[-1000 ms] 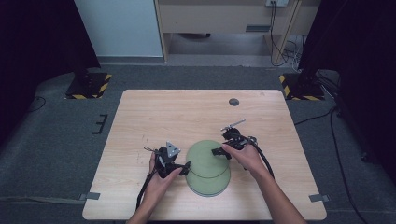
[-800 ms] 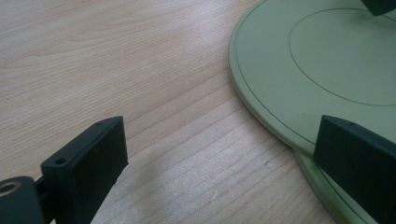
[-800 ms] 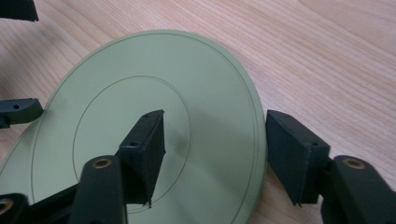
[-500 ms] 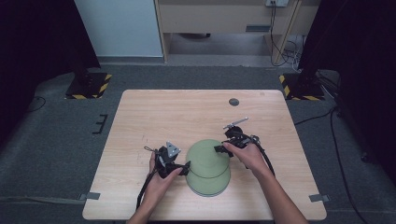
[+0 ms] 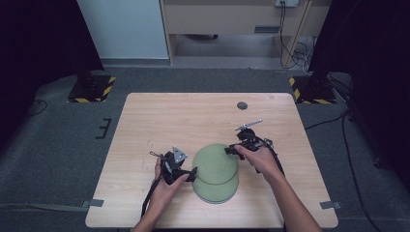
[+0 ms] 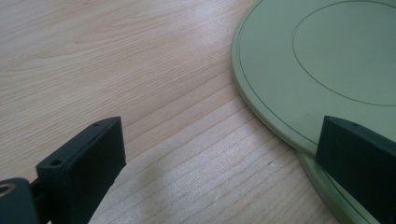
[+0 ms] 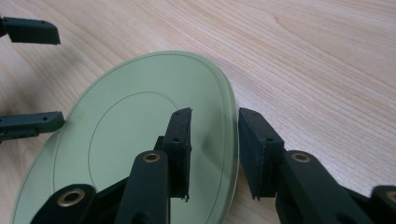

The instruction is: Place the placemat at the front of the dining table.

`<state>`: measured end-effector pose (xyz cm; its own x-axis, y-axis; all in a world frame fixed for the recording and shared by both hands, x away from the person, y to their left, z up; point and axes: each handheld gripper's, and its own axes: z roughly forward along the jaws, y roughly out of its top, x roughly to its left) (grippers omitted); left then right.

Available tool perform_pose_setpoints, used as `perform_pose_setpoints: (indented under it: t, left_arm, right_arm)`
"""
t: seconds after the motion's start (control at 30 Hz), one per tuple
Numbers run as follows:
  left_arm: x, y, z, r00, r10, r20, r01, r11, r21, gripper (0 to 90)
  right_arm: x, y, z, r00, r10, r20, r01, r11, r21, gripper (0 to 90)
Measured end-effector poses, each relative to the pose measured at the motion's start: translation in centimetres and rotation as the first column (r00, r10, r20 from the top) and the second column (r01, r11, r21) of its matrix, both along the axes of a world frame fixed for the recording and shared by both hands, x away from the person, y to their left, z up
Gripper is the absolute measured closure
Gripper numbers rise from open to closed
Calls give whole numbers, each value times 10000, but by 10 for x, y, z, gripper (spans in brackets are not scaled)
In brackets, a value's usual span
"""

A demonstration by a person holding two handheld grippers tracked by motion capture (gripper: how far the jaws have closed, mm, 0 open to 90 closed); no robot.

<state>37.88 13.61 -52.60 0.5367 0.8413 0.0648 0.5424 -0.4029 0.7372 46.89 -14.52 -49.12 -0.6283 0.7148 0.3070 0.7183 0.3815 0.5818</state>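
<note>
A: Item one, upper green plate, on a lower green plate, shifted off it toward the table's far edge. Why tilted?

B: Judged: the right gripper straddles its rim, one jaw over the face, one outside the edge, so that side rides up. Looks like it is being peeled from the stack.

A: Grip state?

B: Jaws narrowed about the rim; whether they pinch it, I cannot tell. A sliver of gap shows.

A: Item two, left gripper?

B: Spread wide, holding nothing. One jaw over bare wood, the other over the plates' near edge. Probably waiting to steady the lower plate.
</note>
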Motion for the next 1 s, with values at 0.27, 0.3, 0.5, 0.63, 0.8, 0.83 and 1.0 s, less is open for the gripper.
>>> perform_pose_setpoints:
  t: [0.27, 0.3, 0.5, 0.63, 0.8, 0.83, 1.0]
  left_arm:
    - [0, 0, 0, 10000, 31, 14, -31, 10000, 27, 6]
    - [0, 0, 0, 10000, 30, 7, -30, 10000, 21, 5]
    - [0, 0, 0, 10000, 23, -13, -23, 10000, -6, 5]
    - [0, 0, 0, 10000, 27, -25, -27, 10000, 7, 5]
    - [0, 1, 0, 9999, 74, -95, -74, 10000, 8, 11]
    - [0, 1, 0, 9999, 91, -108, -91, 10000, 6, 14]
    - [-1, 4, 0, 9999, 24, -156, -26, 9999, -147, 32]
  right_arm:
    - [3, 3, 11, 9983, 582, -79, -575, 9961, 662, 710]
    - [2, 5, 11, 9980, 631, -89, -625, 9964, 567, 710]
    - [0, 13, 10, 9974, 721, 11, -721, 9974, 81, 731]
    - [-1, 17, 11, 9957, 908, 164, -903, 9955, -290, 754]
    - [-4, 19, 14, 9930, 1074, 487, -1038, 9920, -716, 836]
    - [-5, 19, 15, 9937, 1034, 437, -1001, 9924, -721, 842]
    - [-6, 17, 17, 9936, 971, 575, -936, 9937, -608, 852]
